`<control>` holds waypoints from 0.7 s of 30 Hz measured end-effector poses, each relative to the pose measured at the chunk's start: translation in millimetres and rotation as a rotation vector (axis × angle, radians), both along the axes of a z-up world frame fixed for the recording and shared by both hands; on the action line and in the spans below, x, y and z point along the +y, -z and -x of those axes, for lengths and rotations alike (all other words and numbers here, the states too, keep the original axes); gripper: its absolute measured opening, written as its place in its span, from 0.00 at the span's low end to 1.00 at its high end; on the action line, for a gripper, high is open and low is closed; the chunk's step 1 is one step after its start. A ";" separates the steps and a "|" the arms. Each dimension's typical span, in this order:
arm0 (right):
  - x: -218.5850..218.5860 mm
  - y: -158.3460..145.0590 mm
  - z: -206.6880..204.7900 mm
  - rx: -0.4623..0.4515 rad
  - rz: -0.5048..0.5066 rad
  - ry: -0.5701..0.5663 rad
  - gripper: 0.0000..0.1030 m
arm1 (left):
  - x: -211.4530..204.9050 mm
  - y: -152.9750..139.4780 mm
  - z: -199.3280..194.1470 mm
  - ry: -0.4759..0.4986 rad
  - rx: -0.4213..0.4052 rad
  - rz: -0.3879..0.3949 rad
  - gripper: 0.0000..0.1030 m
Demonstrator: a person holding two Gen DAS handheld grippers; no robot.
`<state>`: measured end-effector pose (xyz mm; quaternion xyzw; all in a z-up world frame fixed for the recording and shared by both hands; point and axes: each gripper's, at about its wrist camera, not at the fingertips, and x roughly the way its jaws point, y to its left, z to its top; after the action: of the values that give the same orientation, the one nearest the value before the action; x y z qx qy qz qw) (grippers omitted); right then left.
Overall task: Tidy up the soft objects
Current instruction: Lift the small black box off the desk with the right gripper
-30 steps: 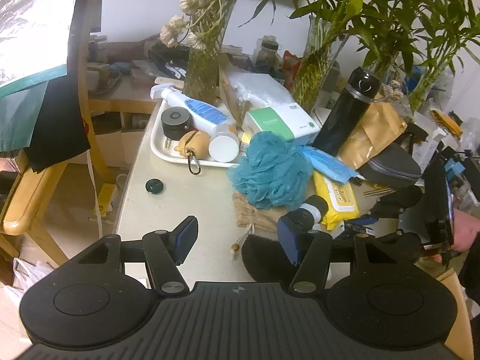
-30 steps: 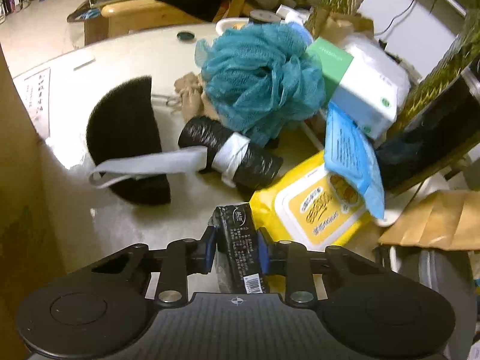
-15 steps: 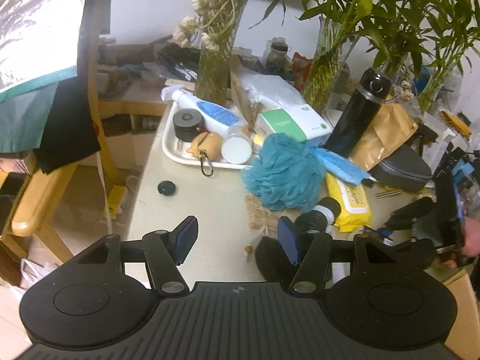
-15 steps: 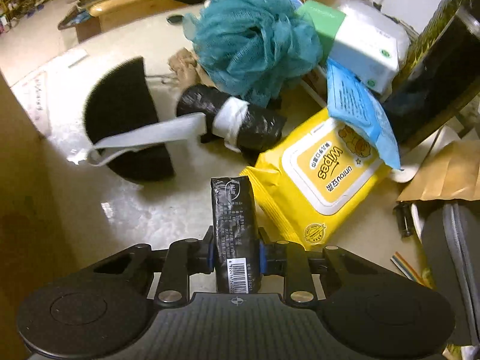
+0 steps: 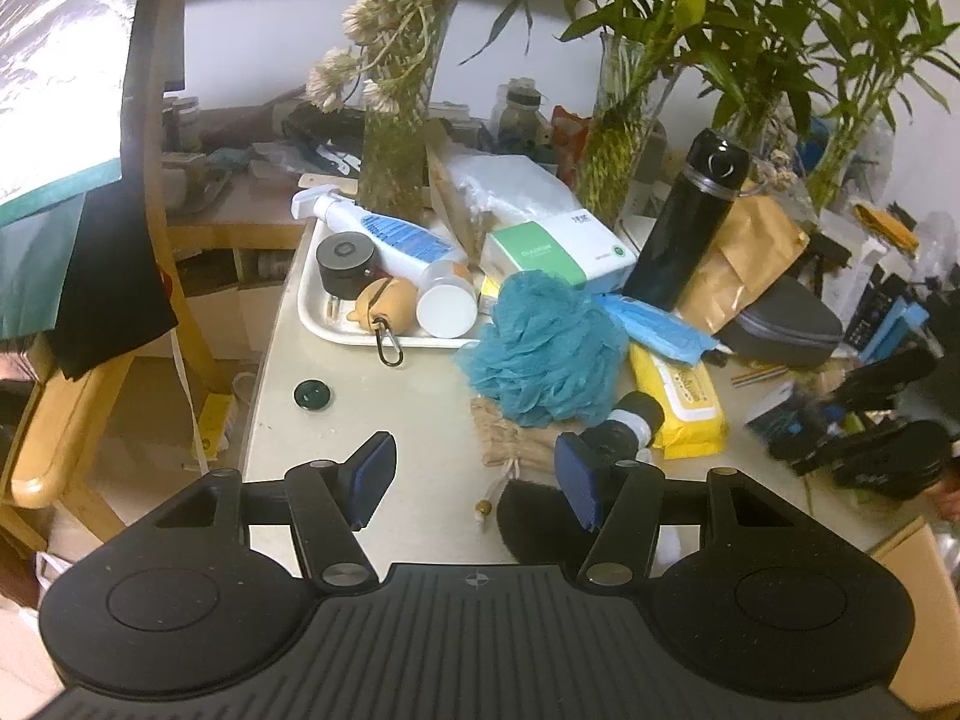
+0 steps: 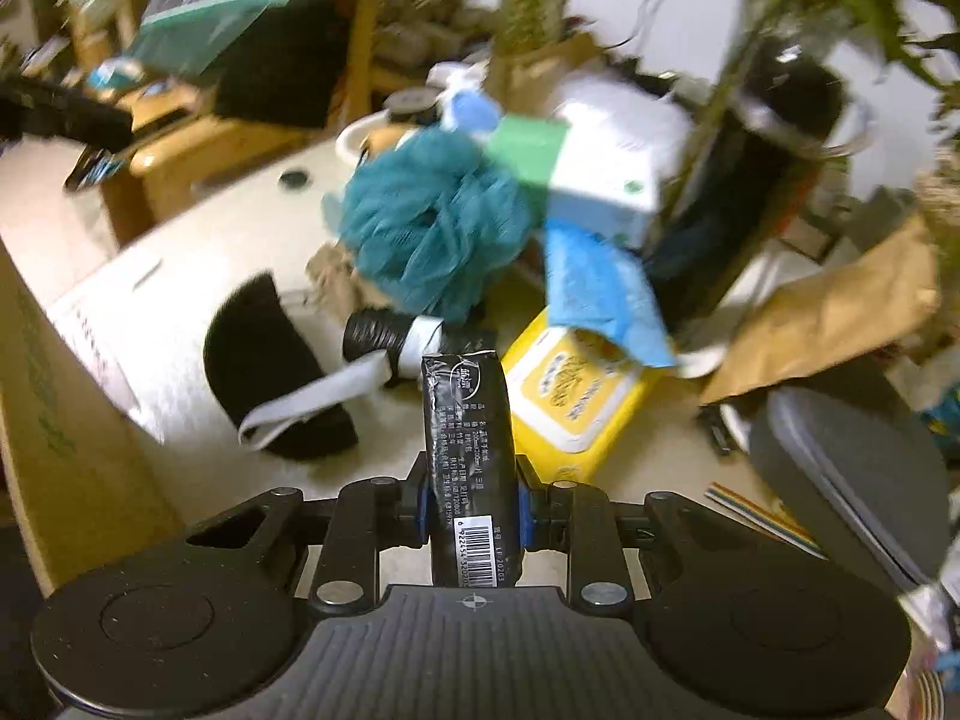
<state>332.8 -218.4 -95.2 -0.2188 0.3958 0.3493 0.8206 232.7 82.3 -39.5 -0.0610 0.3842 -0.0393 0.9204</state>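
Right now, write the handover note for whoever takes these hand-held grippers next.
Right hand-held gripper: shut on the black tissue pack, lifted clear of the table.
Left hand-held gripper: open, empty, above the table edge.
On the table: teal bath pouf, yellow wipes pack, black bag roll, black pad with white strap, blue mask pack.
Done: the tissue pack picked up.
Left: place it, then sort the other soft items.

Teal bath pouf (image 5: 549,351), yellow wipes pack (image 5: 681,399), black packet (image 6: 468,420) w/ white barcode, green-and-white box (image 5: 558,252), black flask (image 5: 690,222)
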 end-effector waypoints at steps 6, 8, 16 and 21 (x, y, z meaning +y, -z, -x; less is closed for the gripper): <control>-16.6 -21.8 20.4 -0.033 -0.058 0.080 0.27 | 2.4 10.0 -6.4 0.023 0.066 0.050 0.56; -23.0 -27.1 27.9 -0.045 -0.073 0.110 0.27 | 2.6 11.3 -5.8 0.036 0.077 0.065 0.56; -54.4 -40.4 41.7 -0.050 -0.166 0.292 0.27 | -4.7 -1.7 -9.3 0.078 0.090 0.061 0.56; -62.5 -44.0 49.8 -0.030 -0.204 0.340 0.27 | -22.2 -22.7 -19.5 0.103 0.112 0.026 0.56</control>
<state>282.9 -280.9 -51.2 -0.0695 0.3774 0.2410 0.8914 252.1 60.1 -16.8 -0.0554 0.4372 -0.0883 0.8933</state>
